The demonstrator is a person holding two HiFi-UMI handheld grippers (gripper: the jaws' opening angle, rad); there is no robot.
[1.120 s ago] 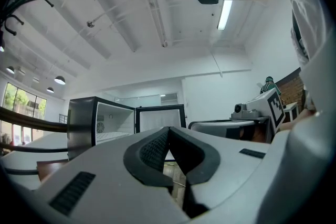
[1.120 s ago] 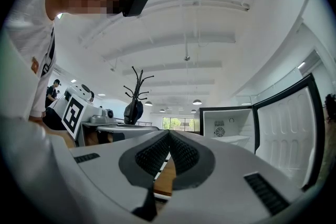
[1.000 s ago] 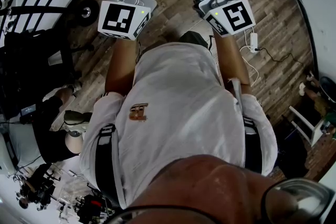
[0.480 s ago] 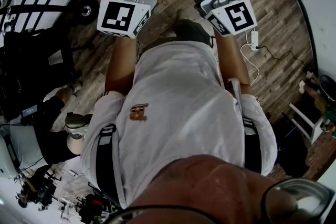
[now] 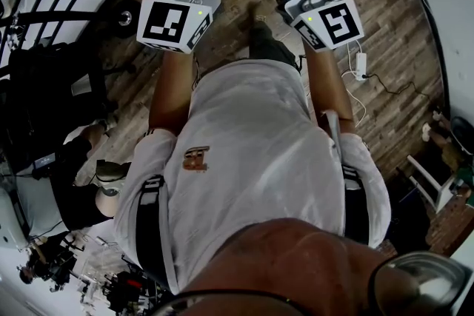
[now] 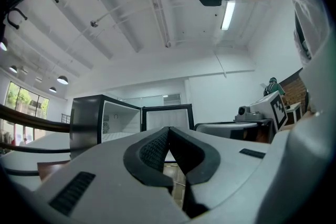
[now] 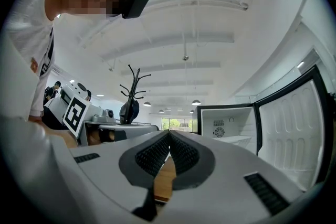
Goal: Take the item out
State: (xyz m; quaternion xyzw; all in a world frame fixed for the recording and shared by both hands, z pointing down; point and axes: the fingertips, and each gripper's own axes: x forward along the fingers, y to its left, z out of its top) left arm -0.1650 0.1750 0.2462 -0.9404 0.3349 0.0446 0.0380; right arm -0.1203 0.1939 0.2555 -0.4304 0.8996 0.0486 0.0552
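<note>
**Both grippers are shut and empty, and the open fridge is ahead**

The left gripper (image 6: 168, 132) has its two grey jaws pressed together with nothing between them. The black fridge with the white inside (image 6: 105, 122) stands well past those jaws, a bit to their left, with its door (image 6: 167, 118) swung open. The right gripper (image 7: 169, 135) is closed tight on nothing too. Past its jaws the same fridge lies to the right and looks bigger, so I think this gripper is nearer. The item is likely in there, but no view shows it, so I cannot tell which way it lies. Since a second ago the jaws have stayed shut, and the person's dark leg (image 5: 268, 48) has moved forward over the wooden floor (image 5: 385, 11).
</note>
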